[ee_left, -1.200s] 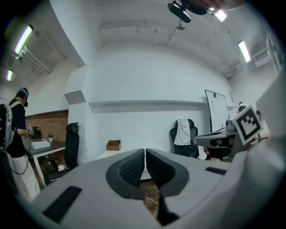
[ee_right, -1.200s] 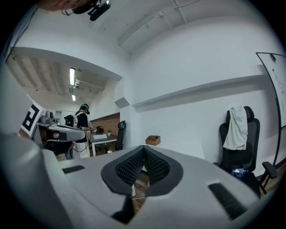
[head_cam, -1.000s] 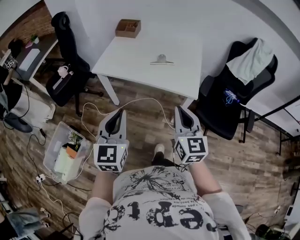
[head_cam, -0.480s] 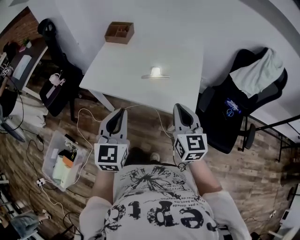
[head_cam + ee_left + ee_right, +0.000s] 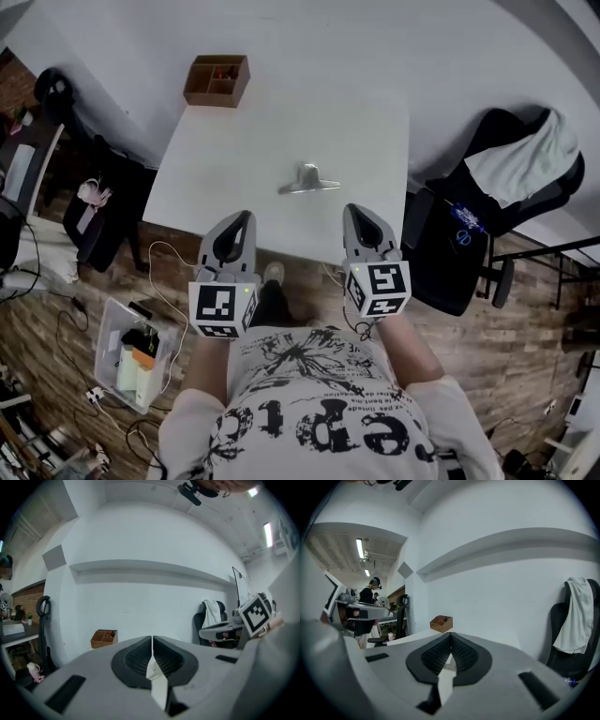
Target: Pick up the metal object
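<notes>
left fingers (image 5: 136, 657) are pressed together with nothing between them, at the near edge of the white surface (image 5: 225, 159). their own view shows the wooden box (image 5: 104, 638) by the wall but not the metal object (image 5: 307, 178). only the head view shows it, lying mid-surface, ahead of and between both pairs, touching neither, with bare surface all round. right fingers (image 5: 465, 656) are likewise closed and empty at that edge. an office chair (image 5: 487, 206) stands just right of the surface.

There were two grippers (image 5: 239, 219) (image 5: 355, 213), two black office chairs (image 5: 112, 225) (image 5: 450, 246), one white table (image 5: 234, 141), one metal clip (image 5: 307, 179), one wooden organiser box (image 5: 217, 81) and one plastic bin (image 5: 111, 330).
</notes>
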The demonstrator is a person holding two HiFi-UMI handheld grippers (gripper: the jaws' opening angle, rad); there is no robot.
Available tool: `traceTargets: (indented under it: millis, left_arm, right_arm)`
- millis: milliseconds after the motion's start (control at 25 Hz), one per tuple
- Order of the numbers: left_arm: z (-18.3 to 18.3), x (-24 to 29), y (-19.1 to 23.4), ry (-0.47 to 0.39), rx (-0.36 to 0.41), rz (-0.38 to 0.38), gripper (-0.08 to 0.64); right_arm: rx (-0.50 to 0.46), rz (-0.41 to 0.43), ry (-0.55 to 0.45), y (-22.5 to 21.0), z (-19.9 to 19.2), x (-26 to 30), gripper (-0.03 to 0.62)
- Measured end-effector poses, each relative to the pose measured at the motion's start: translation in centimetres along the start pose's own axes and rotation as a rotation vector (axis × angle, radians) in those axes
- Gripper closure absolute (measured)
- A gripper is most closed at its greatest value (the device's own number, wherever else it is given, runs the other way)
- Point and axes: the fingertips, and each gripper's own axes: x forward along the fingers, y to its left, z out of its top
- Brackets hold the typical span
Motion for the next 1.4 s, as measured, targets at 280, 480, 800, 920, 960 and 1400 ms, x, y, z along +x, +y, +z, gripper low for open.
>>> traceTargets:
  millis: [280,480,800,920,960,1400]
  left_arm:
    - [1.4,8.2,5.9,-0.012,0.0,-0.079,0.548]
    - [-0.2,12.8,8.9,-0.001,-0.002,-0.139,0.548]
    - [-3.8,17.2,11.5,0.067,-0.013,-0.213,0.548]
    - [-5.4,18.3,12.4,0.104,-0.025,-0.216,0.548]
    - [-6.0,18.5,12.7,0.115,-0.027,-0.216,0.548]
    - [-10.0,19.9,15.0,0.184,-0.042,-0.197,0.548]
  right_arm:
    - [0.022,-0.052,0.118,-1.2,-0.2,9.4,0.598]
    - [0.032,-0.046,0.248,-1.4,-4.1,15.2,0.598]
    - [0.096,-0.053,0.496,-1.6,-12.5,20.6,0.423]
    - [0.107,-0.072,0.562,-1.9,-15.1,21.7,0.372]
    - [0.107,-0.074,0.582,-2.0,-15.9,22.0,0.357]
    - [0.141,-0.125,0.713,-2.3,-20.2,23.7,0.316]
